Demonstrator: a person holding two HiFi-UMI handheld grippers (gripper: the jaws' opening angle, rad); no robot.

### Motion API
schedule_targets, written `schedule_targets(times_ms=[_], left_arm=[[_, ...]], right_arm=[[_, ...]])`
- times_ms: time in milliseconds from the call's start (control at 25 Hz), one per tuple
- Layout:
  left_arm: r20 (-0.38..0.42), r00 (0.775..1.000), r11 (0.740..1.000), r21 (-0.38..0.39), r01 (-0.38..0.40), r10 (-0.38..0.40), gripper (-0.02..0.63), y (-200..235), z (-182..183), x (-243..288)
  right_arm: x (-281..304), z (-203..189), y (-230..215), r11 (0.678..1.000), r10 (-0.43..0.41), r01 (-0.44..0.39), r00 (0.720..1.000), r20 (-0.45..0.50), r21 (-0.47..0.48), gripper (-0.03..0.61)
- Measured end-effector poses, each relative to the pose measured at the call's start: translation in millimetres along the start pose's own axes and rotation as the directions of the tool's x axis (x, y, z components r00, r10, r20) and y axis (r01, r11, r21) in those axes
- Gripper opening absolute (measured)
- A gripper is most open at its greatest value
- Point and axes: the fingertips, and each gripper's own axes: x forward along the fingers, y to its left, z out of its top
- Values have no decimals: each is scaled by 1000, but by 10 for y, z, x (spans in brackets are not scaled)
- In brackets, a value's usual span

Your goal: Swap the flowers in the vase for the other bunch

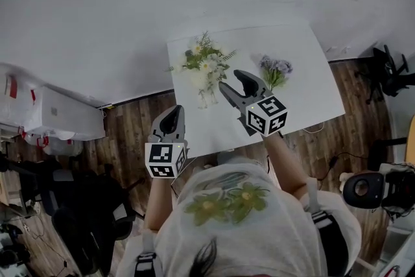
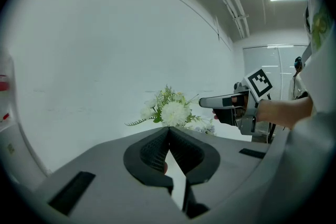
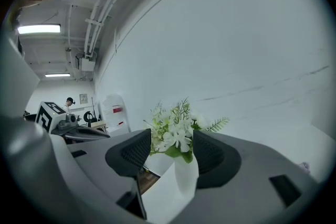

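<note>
- The white surface (image 1: 295,104) stands with its far edge against a plain white wall (image 1: 130,3). Its left, right and near edges are free, with wooden floor (image 1: 130,123) on both sides.
- The vase (image 1: 207,98) stands upright toward the left half of the surface and holds the white flowers (image 1: 203,61). The purple bunch (image 1: 275,69) lies flat to its right, apart from it, with bare surface beyond it to the right edge.
- The right gripper (image 1: 233,82) is over the surface between vase and purple bunch. Its jaws stand wide apart; in its own view the vase shows in the gap, with neither pad pressing on it.
- The left gripper (image 1: 173,115) is at the left edge of the surface, by the near corner. Its jaws are closed together on nothing.
- A black chair (image 1: 391,71) stands off the right edge.
- Each gripper's cube carries black-and-white square markers. Red labels on the white cabinet (image 1: 55,115) to the left are too small to read.
</note>
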Motion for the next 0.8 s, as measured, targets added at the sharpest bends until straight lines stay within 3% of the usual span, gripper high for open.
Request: schedule_targets(times_ms=[480,800], left_arm=[[-35,998,999,-4,-52,52,18,183,-32,199],[-50,997,998,-18,-67,66,18,237,-80,326]], right_arm=[[217,216,-272,986,31,-42,997,74,160,232],[202,357,-496,984,20,-42,991,129,172,232]])
